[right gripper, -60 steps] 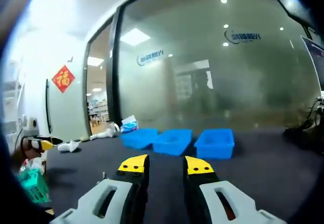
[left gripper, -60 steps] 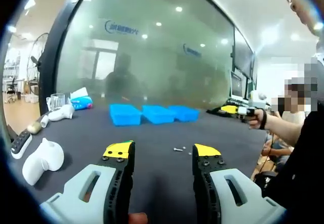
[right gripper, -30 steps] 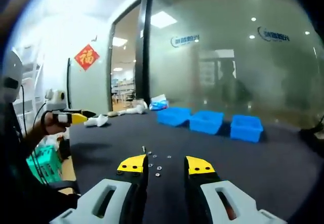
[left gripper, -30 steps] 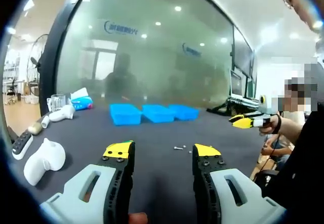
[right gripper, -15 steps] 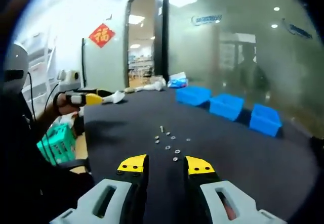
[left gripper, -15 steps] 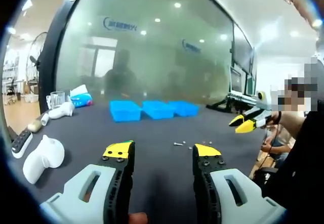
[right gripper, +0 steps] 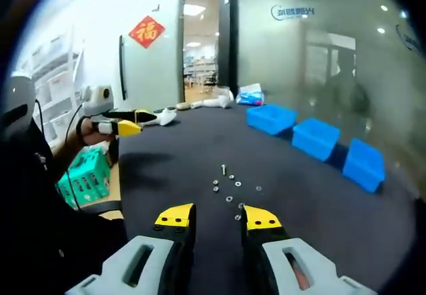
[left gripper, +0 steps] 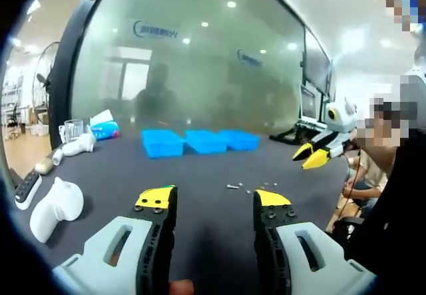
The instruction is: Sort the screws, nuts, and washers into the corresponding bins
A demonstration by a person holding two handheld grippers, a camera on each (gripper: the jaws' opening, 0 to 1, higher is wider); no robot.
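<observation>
sorting looks unstarted: small silver screws, nuts and washers (right gripper: 229,186) lie scattered on the black table (right gripper: 180,168), well apart from three blue plastic bins (right gripper: 318,139), while both yellow-tipped grippers (right gripper: 218,216) (left gripper: 215,200) hover spread and empty.

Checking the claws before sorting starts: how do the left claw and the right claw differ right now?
The left claw stands with a wide gap between its yellow tips; the right claw has a narrower gap. The left claw sits back from the loose hardware lying on the dark table; the right claw is close above that hardware, aimed down at it. Both are open, empty, and have yellow tips.
</observation>
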